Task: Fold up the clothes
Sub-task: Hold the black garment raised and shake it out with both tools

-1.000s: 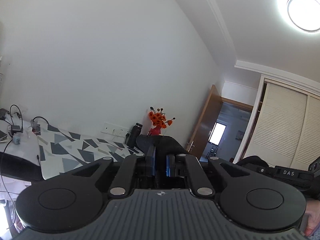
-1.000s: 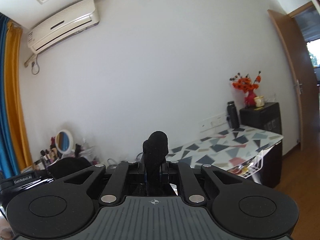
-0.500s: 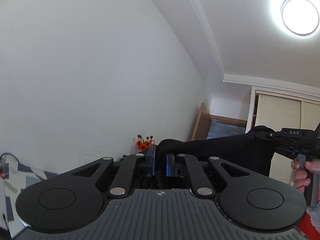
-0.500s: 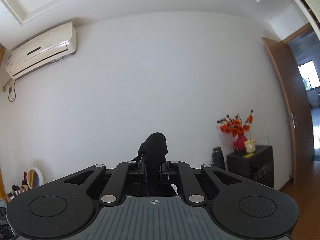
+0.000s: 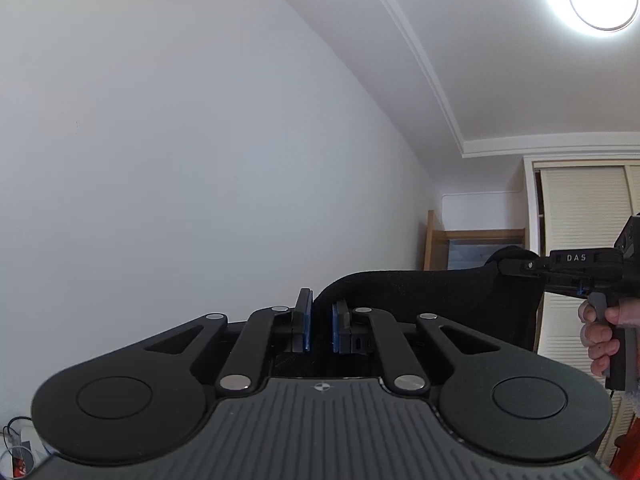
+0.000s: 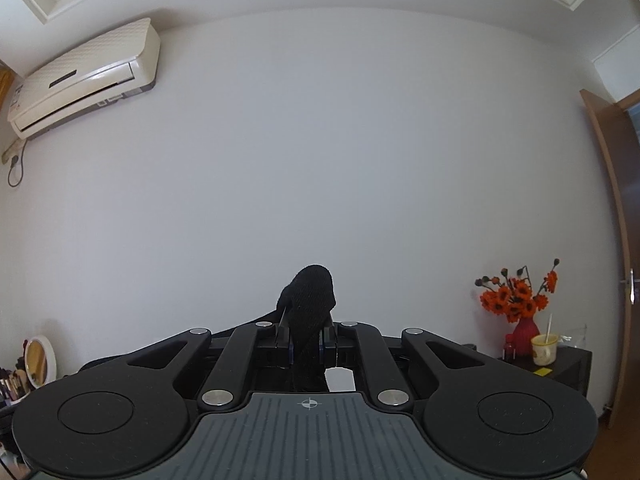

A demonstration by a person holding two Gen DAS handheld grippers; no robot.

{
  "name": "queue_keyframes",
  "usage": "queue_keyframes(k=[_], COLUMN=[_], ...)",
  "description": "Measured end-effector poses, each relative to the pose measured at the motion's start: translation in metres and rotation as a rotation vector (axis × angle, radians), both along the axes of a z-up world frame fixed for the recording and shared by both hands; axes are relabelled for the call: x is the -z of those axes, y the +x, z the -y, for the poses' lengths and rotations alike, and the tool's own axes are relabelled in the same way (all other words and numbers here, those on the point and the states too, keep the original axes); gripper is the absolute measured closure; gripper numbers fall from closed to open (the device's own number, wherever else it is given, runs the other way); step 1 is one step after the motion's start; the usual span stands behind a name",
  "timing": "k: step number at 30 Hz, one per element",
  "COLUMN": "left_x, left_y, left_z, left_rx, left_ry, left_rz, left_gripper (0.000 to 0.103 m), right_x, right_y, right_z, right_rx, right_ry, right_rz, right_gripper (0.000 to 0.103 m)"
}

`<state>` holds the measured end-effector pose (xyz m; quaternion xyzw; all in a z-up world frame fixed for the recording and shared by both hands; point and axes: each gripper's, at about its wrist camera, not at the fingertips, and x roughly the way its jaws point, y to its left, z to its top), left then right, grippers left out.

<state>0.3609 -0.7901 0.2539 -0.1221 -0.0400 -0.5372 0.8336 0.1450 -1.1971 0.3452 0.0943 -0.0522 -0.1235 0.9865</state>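
A black garment hangs stretched in the air between my two grippers. In the left wrist view, my left gripper has its blue pads close together, shut on one end of the cloth low between them. From there the fabric runs right to my right gripper, which a person's hand holds in front of the wardrobe. In the right wrist view, my right gripper is shut on the black garment, and a rolled bunch of it sticks up past the pads. The lower part of the garment is hidden behind the gripper bodies.
Both cameras face a bare white wall. An air conditioner hangs high on the left. A red vase of orange flowers and a yellow cup stand on a dark cabinet. A wooden door and louvred wardrobe doors are to the right.
Both grippers have risen and swung sideways with the garment. The patterned table has dropped out of both views. The cloth now spans taut between the two grippers.
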Motion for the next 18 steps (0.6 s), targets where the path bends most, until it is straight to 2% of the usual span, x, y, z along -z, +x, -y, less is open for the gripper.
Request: queue_keyframes(k=[5,11,14,16,18], left_x=[0.033,0.068,0.094,0.121,0.147], left_y=[0.038,0.074,0.099,0.111,0.110], left_z=[0.073,0.157,0.208,0.234,0.248], left_rx=[-0.106,-0.288,-0.341,-0.324,-0.314], left_ry=[0.103,0.151,0.268,0.381,0.473], left_rz=[-0.103,-0.193,-0.256,-0.334,-0.390], left_gripper=[0.096,0.097,0.097,0.094,0.080], right_x=[0.015,0.055,0.090,0.126,0.170], right_y=[0.087,0.188,0.237,0.277,0.320], right_z=[0.067,0.175,0.230,0.267,0.305], right_rx=[-0.061,-0.139,-0.143,-0.139,-0.119], right_ry=[-0.007,-0.025,-0.021,0.003,0.033], right_rz=[-0.041,-0.071,-0.139,-0.240,-0.356], right_gripper=[0.094,0.094,0.094,0.094,0.094])
